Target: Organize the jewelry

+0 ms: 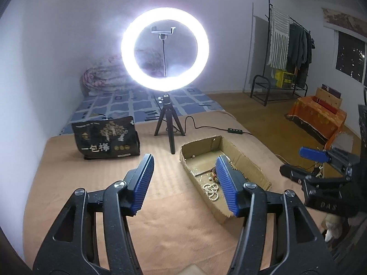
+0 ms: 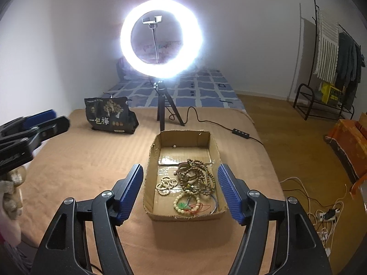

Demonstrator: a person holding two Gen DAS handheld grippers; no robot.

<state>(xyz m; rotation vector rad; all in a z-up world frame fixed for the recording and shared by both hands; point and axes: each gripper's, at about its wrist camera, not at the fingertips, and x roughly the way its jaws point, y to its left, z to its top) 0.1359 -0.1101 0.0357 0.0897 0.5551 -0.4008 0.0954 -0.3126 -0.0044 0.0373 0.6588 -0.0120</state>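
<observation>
An open cardboard box lies on the tan blanket. It holds a brown bead necklace, a cream bead bracelet, a pale bracelet with a green pendant and a single loose bead. The box also shows in the left wrist view, with the cream beads. My right gripper is open and empty, above the box's near end. My left gripper is open and empty, left of the box. Each gripper shows in the other's view: left, right.
A lit ring light on a small tripod stands behind the box, its cable and switch trailing right. A black snack bag stands at the back left. The blanket's right edge drops to a wooden floor with cables.
</observation>
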